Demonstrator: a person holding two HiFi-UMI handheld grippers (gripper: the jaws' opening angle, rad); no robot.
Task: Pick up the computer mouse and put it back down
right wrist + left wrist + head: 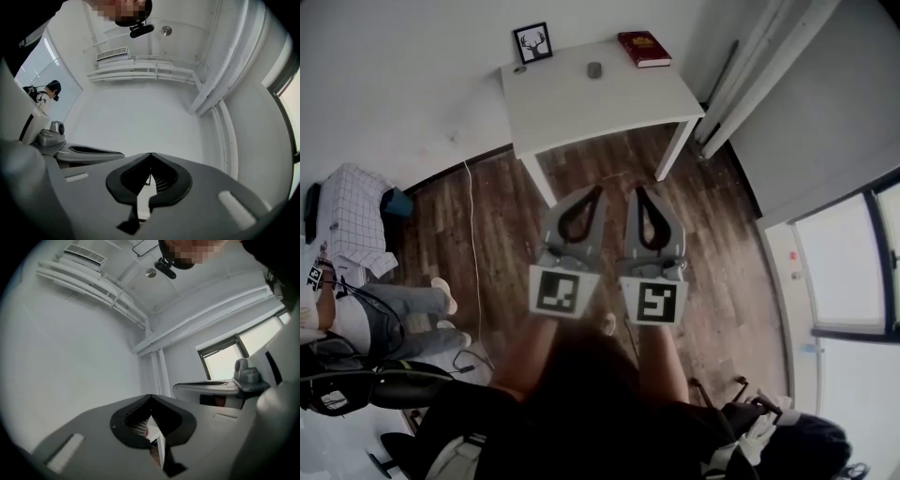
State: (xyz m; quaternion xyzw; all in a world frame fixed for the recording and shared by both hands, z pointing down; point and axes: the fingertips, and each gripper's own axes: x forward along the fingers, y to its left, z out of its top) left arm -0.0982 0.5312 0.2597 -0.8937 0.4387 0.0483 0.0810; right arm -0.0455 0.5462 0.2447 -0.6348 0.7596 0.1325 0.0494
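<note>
1. left gripper [596, 192] and right gripper [635, 192] held side by side over wood floor [497, 216]; both jaws closed, nothing btwn them.
2. computer mouse [594, 69] lies on white desk [581, 108], well apart from both grippers.
3. mouse sits btwn framed picture [532, 42] and red book [644, 49] at desk's far corners.

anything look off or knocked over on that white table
Nothing stands out. The computer mouse lies flat on the white table, the framed picture stands upright at the far left corner, and the red book lies flat near the far right corner. Nothing looks spilled or damaged.
</note>
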